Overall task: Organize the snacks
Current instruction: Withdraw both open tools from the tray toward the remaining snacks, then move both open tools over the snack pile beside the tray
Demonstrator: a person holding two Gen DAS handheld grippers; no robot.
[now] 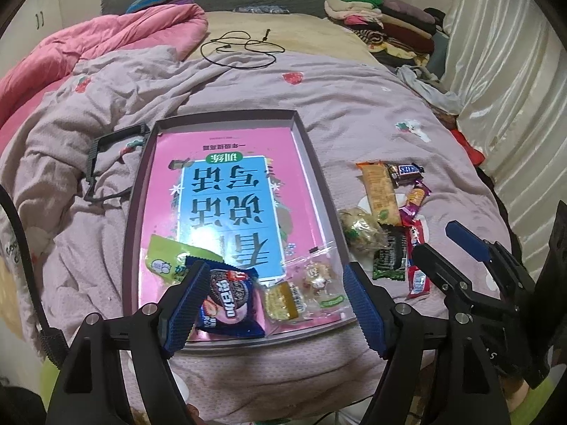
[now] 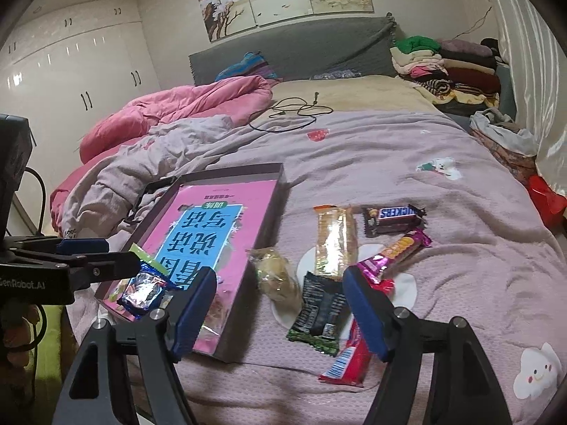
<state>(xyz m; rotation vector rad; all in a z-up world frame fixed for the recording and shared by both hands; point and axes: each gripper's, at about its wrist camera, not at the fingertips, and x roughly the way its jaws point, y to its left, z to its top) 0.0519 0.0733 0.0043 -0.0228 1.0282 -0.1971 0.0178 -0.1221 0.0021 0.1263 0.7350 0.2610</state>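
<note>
- The left gripper [image 1: 273,304], blue ribbed pads on black arms, has its jaws wide apart, gripping nothing, over the near end of the shallow grey cardboard box lid [image 1: 313,163] lying on the mauve quilt [image 1: 354,106].
- Inside the lid, on a pink-and-blue printed book [image 1: 226,191]: a blue foil Oreo packet [image 1: 232,304] by the left pad, a green packet [image 1: 166,258] and clear-wrapped sweets [image 1: 315,279].
- The right gripper [image 2: 280,311] – jaws also wide and empty – hangs above the loose snacks beside the lid: a black-and-green packet [image 2: 319,311], a red wrapper [image 2: 349,361], a brown Snickers bar [image 2: 393,219].
</note>
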